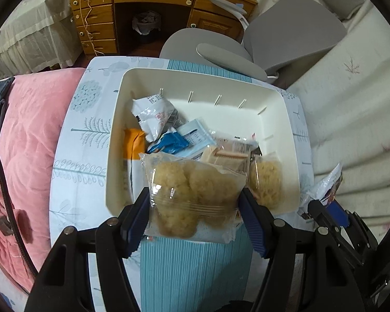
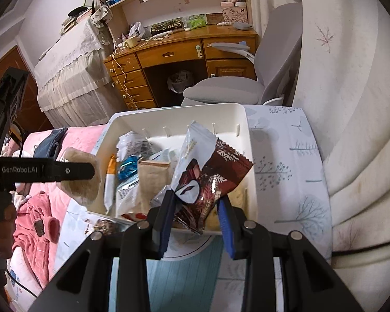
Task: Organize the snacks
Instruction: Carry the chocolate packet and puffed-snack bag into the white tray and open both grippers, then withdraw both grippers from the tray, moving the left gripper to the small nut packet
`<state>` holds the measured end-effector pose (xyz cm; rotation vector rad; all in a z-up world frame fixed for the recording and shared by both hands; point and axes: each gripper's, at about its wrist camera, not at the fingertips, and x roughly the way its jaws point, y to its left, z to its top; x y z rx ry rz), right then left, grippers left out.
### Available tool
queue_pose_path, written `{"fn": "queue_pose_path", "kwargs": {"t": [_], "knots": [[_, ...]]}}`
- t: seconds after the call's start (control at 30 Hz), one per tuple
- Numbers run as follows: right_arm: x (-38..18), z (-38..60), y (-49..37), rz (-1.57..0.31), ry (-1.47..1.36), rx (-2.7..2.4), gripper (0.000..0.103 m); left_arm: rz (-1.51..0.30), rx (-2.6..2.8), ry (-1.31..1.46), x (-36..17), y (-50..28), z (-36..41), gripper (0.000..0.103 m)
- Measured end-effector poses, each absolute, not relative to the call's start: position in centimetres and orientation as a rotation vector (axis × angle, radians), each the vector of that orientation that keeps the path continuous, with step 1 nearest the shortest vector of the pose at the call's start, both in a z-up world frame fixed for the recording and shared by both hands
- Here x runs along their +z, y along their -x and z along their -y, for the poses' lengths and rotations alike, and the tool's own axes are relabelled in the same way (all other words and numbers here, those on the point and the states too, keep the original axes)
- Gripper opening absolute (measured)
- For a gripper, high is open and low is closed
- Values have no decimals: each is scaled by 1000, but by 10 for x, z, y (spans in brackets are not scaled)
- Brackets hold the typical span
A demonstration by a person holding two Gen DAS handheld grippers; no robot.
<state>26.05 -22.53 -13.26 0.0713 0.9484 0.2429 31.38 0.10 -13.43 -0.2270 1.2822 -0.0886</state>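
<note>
A white bin (image 1: 286,119) (image 2: 244,119) holds several snack packets on a small patterned table. My left gripper (image 1: 195,205) is shut on a clear packet of pale puffed snacks (image 1: 192,197), held over the bin's near rim. In the right wrist view that gripper (image 2: 72,171) and its packet (image 2: 83,189) hang left of the bin. My right gripper (image 2: 196,201) is shut on a brown and white packet (image 2: 208,174), held upright over the bin's near right part. It also shows in the left wrist view (image 1: 327,208) at the bin's right corner.
The table top (image 1: 85,140) has a tree print and a blue striped centre (image 2: 179,280). Pink bedding (image 1: 28,130) lies left. A grey chair (image 1: 286,33) and wooden desk (image 2: 174,52) stand behind. A small dark snack (image 2: 104,225) lies by the bin's near left corner.
</note>
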Motion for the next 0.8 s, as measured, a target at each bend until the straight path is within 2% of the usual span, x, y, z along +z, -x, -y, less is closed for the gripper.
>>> {"fn": "queue_pose_path", "kwargs": {"t": [0.13,0.23,0.3,0.37,0.43,0.47,0.8], "knots": [[-136,231,-268,-952,-61,251,34,-1269,-83,245,-137,-318,3,66],[-139,234,-273,-960,-60,255,34,-1256,-85,268,-139,-319,3,70],[-142,234,-276,-970,-57,259,34,-1246,-89,294,-139,-319,1,83],[-146,234,-280,-988,-49,260,36,-1237,-82,296,-137,-318,-1,84],[-149,232,-283,-1004,-48,269,49,-1230,-73,293,-136,-317,-2,86],[-150,232,-283,-1006,-50,271,52,-1226,-70,293,-136,-316,-3,87],[-153,217,-277,-1020,-62,305,53,-1194,-14,330,-135,-288,-32,88]]}}
